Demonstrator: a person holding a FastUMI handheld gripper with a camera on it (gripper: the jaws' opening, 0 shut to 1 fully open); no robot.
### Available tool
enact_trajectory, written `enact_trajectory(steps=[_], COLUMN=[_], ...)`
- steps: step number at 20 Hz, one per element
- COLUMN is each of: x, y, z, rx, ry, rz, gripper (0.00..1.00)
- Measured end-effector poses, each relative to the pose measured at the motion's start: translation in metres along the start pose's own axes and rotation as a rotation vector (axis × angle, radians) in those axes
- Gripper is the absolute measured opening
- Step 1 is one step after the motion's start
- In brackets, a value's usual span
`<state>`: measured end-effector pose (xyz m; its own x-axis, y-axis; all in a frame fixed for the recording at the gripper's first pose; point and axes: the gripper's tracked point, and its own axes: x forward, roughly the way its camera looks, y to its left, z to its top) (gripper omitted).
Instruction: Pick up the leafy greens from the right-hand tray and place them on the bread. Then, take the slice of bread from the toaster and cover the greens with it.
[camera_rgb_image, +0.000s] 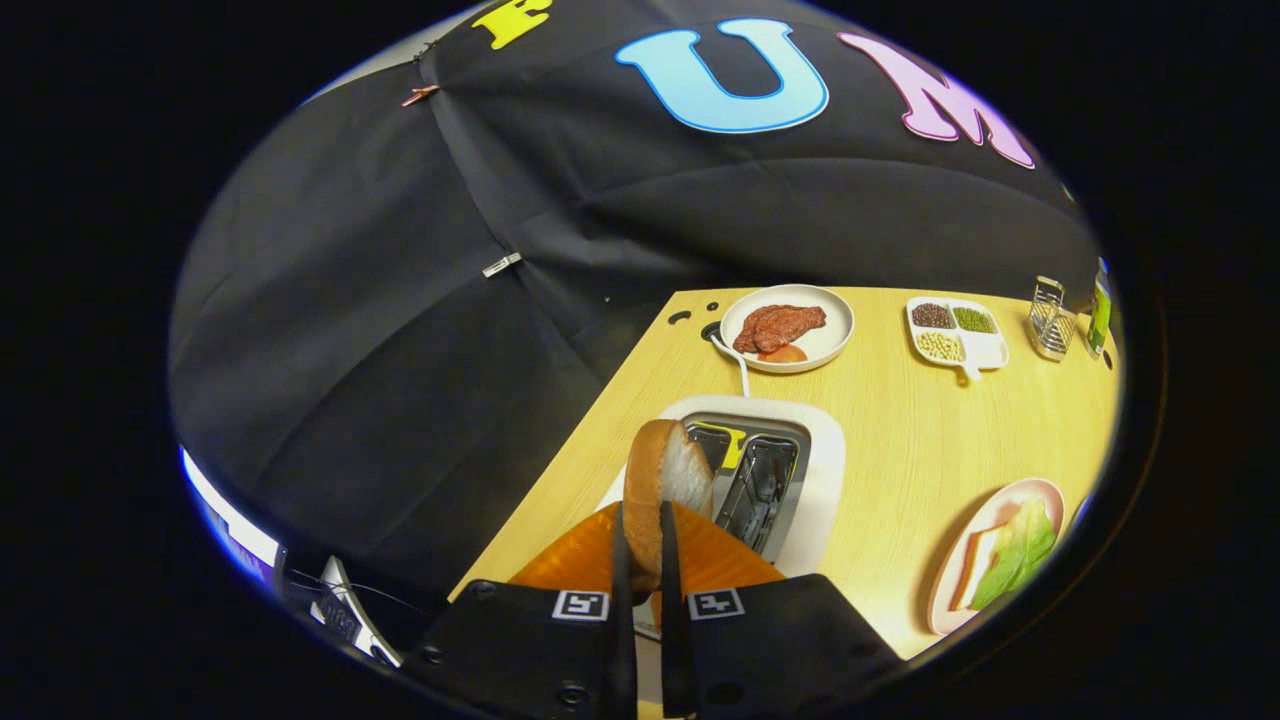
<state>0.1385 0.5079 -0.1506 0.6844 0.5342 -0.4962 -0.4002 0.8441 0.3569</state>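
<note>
1. Bread slice (655, 490) is held edge-on between the two fingers of the gripper (645, 560), which are pressed against its two flat faces; the slice is seen standing upright, its crust uppermost, over the near end of the toaster (800, 490).
2. The slice is judged to be clear of the toaster slots (760, 480), which are seen open just beyond it.
3. The target is the plate (955, 560) lying ahead and to the right of the fingers, well apart from the toaster, on the wooden surface (900, 430). On it the leafy greens (1020, 550) are already laid over a lower slice of bread (975, 565), whose edge shows at the near-left side.
4. The coming move is judged to turn on this: the held slice must be carried rightward and tipped from upright to flat so that it covers the greens.
5. Nothing is seen standing between the toaster and that plate.
6. Farther off, beyond the toaster, a plate with meat (785, 328) and a divided dish of beans (955, 335) are set, with a small wire rack (1048, 318) near the far right; all are judged to be out of the path.
7. An orange ridged part (590, 560) is seen just behind the fingers; what it is cannot be told.
</note>
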Motion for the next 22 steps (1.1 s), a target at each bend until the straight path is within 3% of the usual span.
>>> enact_trajectory(steps=[14,15,22], x=[-0.067,-0.075,-0.111], y=[-0.014,-0.019,-0.077], z=[0.069,0.074,0.095], rx=[0.007,0.014,0.056], ry=[-0.111,-0.119,-0.17], rz=[0.081,0.08,0.028], gripper=[0.14,0.1,0.1])
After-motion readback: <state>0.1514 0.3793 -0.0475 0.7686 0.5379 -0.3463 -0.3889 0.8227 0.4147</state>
